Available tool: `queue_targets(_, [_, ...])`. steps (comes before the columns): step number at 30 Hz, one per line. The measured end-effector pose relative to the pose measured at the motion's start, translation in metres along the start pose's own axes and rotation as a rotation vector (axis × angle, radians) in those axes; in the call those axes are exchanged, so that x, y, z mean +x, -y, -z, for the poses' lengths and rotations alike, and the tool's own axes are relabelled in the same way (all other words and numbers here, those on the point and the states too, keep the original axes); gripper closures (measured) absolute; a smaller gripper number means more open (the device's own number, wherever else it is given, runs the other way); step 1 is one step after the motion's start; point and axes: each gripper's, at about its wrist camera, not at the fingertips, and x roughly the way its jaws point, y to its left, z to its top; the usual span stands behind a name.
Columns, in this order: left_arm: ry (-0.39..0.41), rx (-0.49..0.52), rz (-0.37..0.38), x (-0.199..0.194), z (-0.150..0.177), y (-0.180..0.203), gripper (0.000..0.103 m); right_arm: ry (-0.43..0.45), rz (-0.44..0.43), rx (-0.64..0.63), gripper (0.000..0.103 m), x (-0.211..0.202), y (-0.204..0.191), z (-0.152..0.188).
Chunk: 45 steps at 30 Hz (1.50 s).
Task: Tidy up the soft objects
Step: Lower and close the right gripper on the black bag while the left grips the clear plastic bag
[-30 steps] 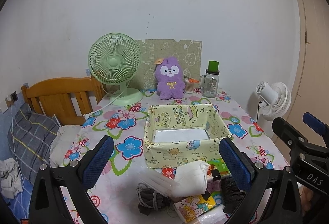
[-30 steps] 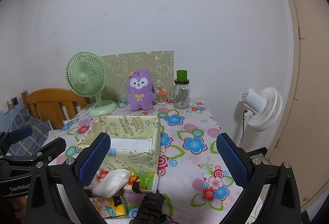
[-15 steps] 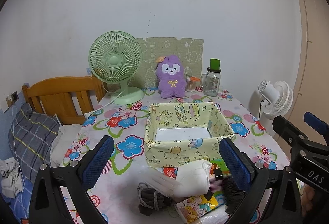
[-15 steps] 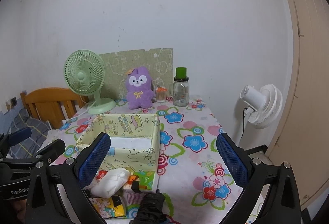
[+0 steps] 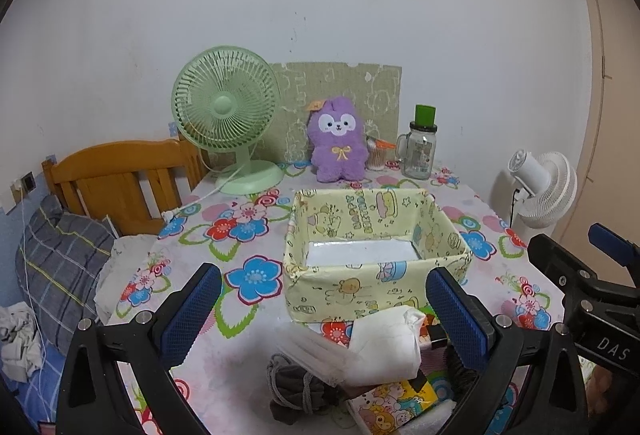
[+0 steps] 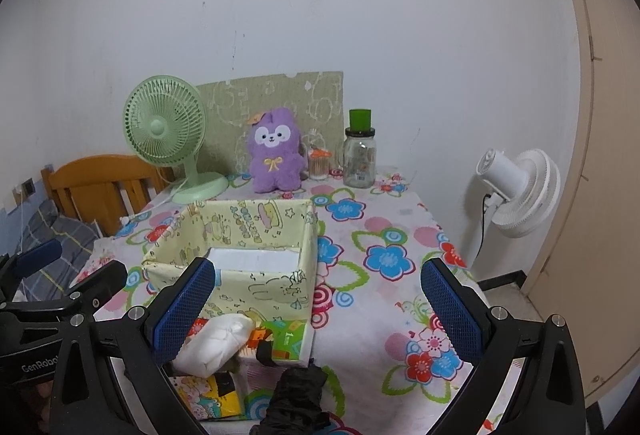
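- Blue mesh pads face each other across a wide gap on my left gripper (image 5: 324, 311); its jaws are spread and hold nothing.
- My right gripper (image 6: 318, 309) is the same: jaws wide apart, empty, hanging above the near edge of the table (image 6: 392, 235) with its flowered cloth.
- Between both sets of fingers sits the yellow cartoon-print storage box (image 5: 372, 259), open on top, its pale bottom bare.
- Just in front of the box, at the table's near edge, lies the pile of soft things: a white cloth bundle (image 5: 386, 347) on top, touching the box's front wall.
- A grey drawstring pouch (image 5: 296, 387) lies to the left of that bundle, and a dark cloth (image 6: 298, 391) lies to the right of the pile; I cannot make out what kind of garment it is.
- A colourful cartoon packet (image 5: 394, 405) lies under the white bundle.
- At the back, against the wall, a purple plush toy (image 5: 340, 145) stands upright between a green desk fan (image 5: 226, 115) and a glass jar (image 5: 420, 151) with a green lid.
- A white floor fan (image 6: 516, 191) stands off the table's right side, and a wooden headboard (image 5: 116, 183) shows to the left.
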Motion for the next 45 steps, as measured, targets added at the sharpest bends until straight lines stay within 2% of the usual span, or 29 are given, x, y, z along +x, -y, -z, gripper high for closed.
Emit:
queue_targets(20, [-0.141, -0.001, 0.034, 0.044, 0.031, -0.005, 0.007, -0.117, -0.050, -0.003, 0.000, 0.044, -0.005, 0.030])
queue_targets(30, [-0.216, -0.006, 0.041, 0.064, 0.050, -0.007, 0.011, -0.214, -0.043, -0.022, 0.000, 0.065, -0.010, 0.056])
queue_targets(45, [-0.286, -0.012, 0.015, 0.090, 0.065, -0.007, 0.014, -0.307, -0.020, -0.026, 0.003, 0.086, -0.013, 0.079])
